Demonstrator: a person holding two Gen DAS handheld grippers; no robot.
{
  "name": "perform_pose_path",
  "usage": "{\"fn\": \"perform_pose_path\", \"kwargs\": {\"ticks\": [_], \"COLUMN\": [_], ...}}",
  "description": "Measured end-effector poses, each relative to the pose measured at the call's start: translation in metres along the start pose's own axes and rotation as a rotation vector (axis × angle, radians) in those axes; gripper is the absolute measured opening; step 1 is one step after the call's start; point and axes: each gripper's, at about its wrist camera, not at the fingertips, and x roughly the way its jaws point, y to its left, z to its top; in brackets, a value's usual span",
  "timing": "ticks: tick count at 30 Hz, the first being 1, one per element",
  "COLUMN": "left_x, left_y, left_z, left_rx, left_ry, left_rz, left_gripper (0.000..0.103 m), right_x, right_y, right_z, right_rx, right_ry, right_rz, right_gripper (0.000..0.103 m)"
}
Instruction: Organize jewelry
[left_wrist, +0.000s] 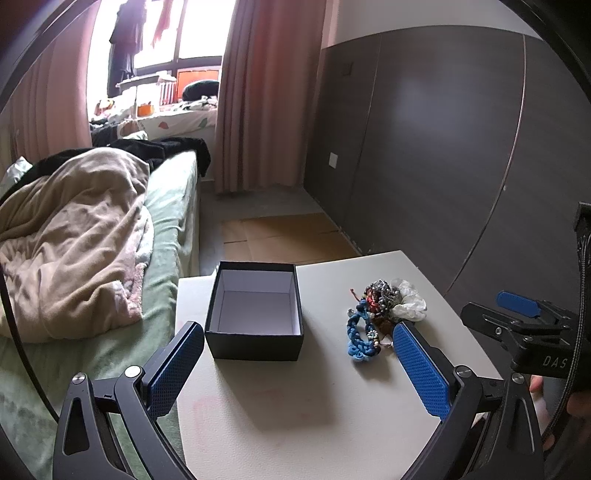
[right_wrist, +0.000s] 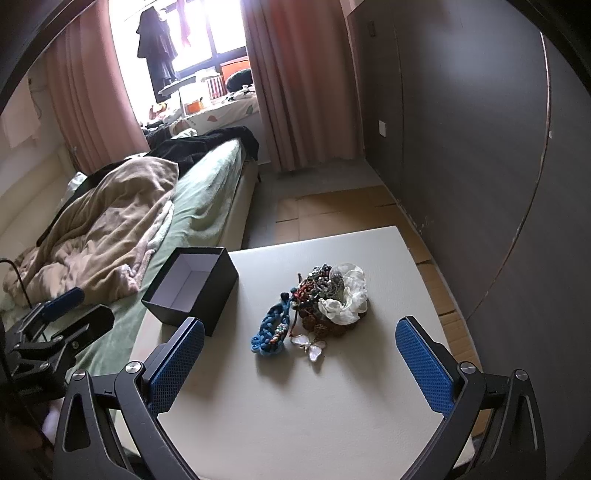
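Both grippers were black, angular frames with silver screw heads at the joints and blue, diamond-textured fingers (left_wrist: 421, 369). The right gripper (left_wrist: 517, 314) carried white "DAS" lettering and a braided black cable (left_wrist: 580, 280).

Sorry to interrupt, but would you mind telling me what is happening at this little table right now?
A person holds a gripper in each hand above a white table, about to tidy jewelry. The left gripper and right gripper both have jaws wide open and hold nothing. The jewelry pile, with a blue braided bracelet at its edge, lies untouched beside an empty black box.
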Motion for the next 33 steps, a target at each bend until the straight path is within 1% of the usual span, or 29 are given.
{"fn": "perform_pose_path", "kwargs": {"ticks": [16, 22, 25, 28, 31, 33], "left_x": [0.001, 0.003, 0.005, 0.008, 0.014, 0.018], "left_y": [-0.001, -0.001, -0.001, -0.005, -0.010, -0.013], "left_z": [-0.001, 0.000, 0.001, 0.002, 0.001, 0.001], "left_rx": [0.005, 0.000, -0.011, -0.017, -0.020, -0.017], "left_ry": [-0.001, 0.004, 0.004, 0.004, 0.008, 0.014], "left_rz": [-0.004, -0.017, -0.032, -0.045, -0.056, -0.061], "left_gripper": [0.102, 0.102, 0.102, 0.102, 0.102, 0.097], "right_x": [0.001, 0.003, 0.002, 0.002, 0.002, 0.002], "right_y": [-0.003, -0.009, -0.005, -0.010, -0.020, -0.030], "right_z": [0.001, 0.003, 0.001, 0.002, 0.001, 0.002], "right_rx": [0.007, 0.025, 0.030, 0.050, 0.102, 0.144], "right_ry": [-0.010, -0.012, -0.015, -0.017, -0.018, -0.015], "right_rz": [-0.004, 0.000, -0.010, -0.016, -0.008, -0.010], "right_gripper": [0.103, 0.103, 0.103, 0.103, 0.103, 0.103]}}
